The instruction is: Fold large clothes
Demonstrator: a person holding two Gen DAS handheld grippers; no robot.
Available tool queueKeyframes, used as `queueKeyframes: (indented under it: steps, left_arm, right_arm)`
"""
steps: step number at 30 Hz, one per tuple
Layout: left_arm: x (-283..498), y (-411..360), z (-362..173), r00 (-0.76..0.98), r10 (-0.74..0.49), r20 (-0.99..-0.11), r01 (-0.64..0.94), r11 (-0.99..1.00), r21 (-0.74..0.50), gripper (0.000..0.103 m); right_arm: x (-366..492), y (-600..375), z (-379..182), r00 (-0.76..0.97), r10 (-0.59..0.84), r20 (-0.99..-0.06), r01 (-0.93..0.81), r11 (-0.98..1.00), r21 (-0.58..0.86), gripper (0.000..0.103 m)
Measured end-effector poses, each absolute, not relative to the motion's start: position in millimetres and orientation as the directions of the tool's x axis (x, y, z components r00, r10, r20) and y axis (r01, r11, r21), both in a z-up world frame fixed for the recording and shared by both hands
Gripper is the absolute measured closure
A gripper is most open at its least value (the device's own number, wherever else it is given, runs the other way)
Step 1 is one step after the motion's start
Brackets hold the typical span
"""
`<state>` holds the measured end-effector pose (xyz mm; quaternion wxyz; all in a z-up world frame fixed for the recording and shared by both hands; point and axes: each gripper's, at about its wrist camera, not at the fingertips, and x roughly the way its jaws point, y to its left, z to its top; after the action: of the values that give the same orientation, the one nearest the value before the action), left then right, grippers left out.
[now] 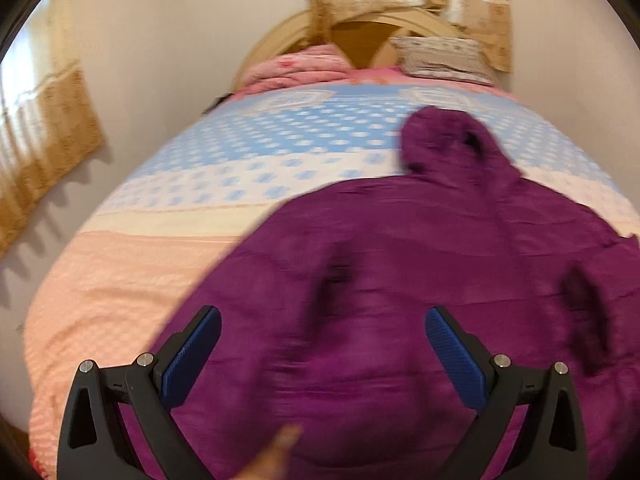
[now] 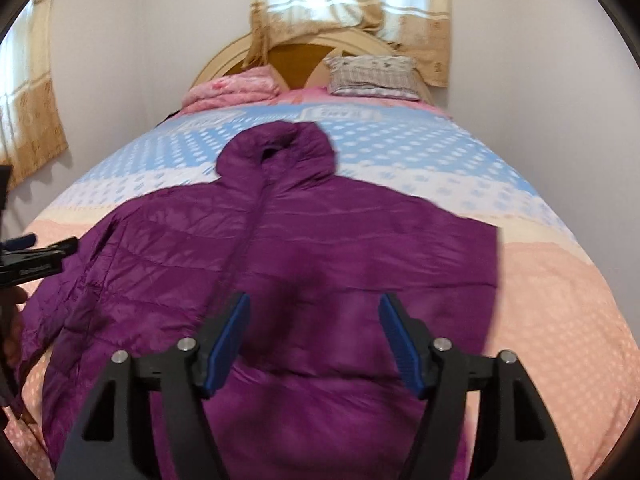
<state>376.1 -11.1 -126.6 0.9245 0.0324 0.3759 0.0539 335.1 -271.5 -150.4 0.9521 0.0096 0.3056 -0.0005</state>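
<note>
Right now the purple puffer jacket (image 2: 280, 248) lies spread face-up across the bed (image 2: 560, 300), filling the centre and lower half of the right wrist view, its hood (image 2: 280, 148) pointing toward the top of the frame and the zipper line running down the middle. One sleeve trails off toward the lower left of that view, while the jacket's right-hand side looks folded in to a straight edge, though blur makes that hard to confirm. Over it, at the bottom of the frame, the right gripper (image 2: 314, 344) hovers with its blue pads (image 2: 228, 344) spread wide, nothing between them but the quilted fabric below. Switch to the left wrist view and the same jacket (image 1: 380, 280) smears across the lower right, heavily blurred, with the left gripper (image 1: 322, 356) also wide apart and empty above the cloth. A fingertip (image 1: 286, 438) pokes in at the bottom edge there. Back in the right wrist view, that left gripper (image 2: 36, 258) shows side-on at the left edge. Beyond the jacket: blue-and-white dotted bedspread (image 2: 400, 140), a patterned pillow (image 2: 374, 72) and pink folded bedding (image 2: 232, 88) against the headboard (image 2: 296, 52), curtains (image 2: 352, 4) up top.
</note>
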Motion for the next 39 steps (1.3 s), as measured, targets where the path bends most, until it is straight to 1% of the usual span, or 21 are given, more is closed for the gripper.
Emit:
queueKeyframes:
  steps: [2, 5, 7, 9, 10, 12, 14, 15, 16, 19, 23, 27, 32, 39]
  left_arm:
    - [381, -43, -126, 0.715, 0.067, -0.696, -0.016, 0.997, 0.079, 0.001]
    - [390, -92, -132, 0.686, -0.032, -0.727, 0.080, 0.996, 0.031, 0.001]
    - [396, -124, -137, 0.661, -0.105, -0.743, 0.132, 0.991, -0.023, 0.001]
    - [399, -147, -141, 0.646, -0.136, -0.751, 0.168, 0.985, -0.034, 0.001]
    - [399, -161, -143, 0.645, -0.149, -0.749, 0.189, 0.981, -0.032, 0.004]
    - [400, -183, -149, 0.639, -0.173, -0.750, 0.236, 0.971, -0.023, 0.030]
    - [404, -201, -161, 0.584, -0.199, -0.787, 0.293, 0.956, -0.025, 0.103]
    - [406, -204, -165, 0.567, -0.196, -0.800, 0.299, 0.954, -0.022, 0.103]
    - [406, -203, -164, 0.578, -0.192, -0.793, 0.296, 0.955, -0.016, 0.103]
    - [399, -188, -149, 0.640, -0.184, -0.746, 0.292, 0.956, 0.014, 0.103]
    - [392, -148, -124, 0.715, -0.153, -0.683, 0.256, 0.965, 0.052, 0.103]
    - [391, -109, -118, 0.729, -0.115, -0.675, 0.207, 0.977, 0.057, 0.103]
    - [396, -66, -129, 0.728, -0.046, -0.683, 0.130, 0.989, 0.071, 0.103]
    - [384, -50, -150, 0.735, 0.025, -0.677, 0.104, 0.983, 0.149, 0.103]
  right_arm:
    - [329, -297, -151, 0.813, -0.094, -0.574, 0.096, 0.995, -0.027, 0.022]
    - [326, -338, -164, 0.774, -0.228, -0.591, 0.233, 0.970, -0.070, 0.022]
    - [325, -361, -173, 0.747, -0.258, -0.612, 0.278, 0.958, -0.064, 0.022]
    - [322, -375, -182, 0.728, -0.270, -0.630, 0.299, 0.952, -0.062, 0.022]
    - [322, -381, -188, 0.717, -0.272, -0.642, 0.303, 0.951, -0.065, 0.022]
    - [321, -388, -196, 0.702, -0.277, -0.656, 0.305, 0.949, -0.075, 0.022]
    - [320, -392, -206, 0.689, -0.280, -0.669, 0.306, 0.948, -0.082, 0.022]
    - [320, -396, -208, 0.685, -0.280, -0.673, 0.307, 0.948, -0.082, 0.021]
    - [318, -398, -212, 0.679, -0.280, -0.679, 0.308, 0.948, -0.083, 0.021]
    - [315, -397, -224, 0.668, -0.282, -0.689, 0.304, 0.948, -0.093, 0.021]
    - [313, -400, -230, 0.676, -0.289, -0.678, 0.321, 0.944, -0.082, 0.014]
    - [314, -403, -231, 0.673, -0.281, -0.684, 0.326, 0.943, -0.067, 0.010]
    - [315, -402, -233, 0.663, -0.294, -0.689, 0.334, 0.939, -0.080, 0.007]
    - [322, -403, -235, 0.647, -0.306, -0.698, 0.340, 0.936, -0.096, 0.003]
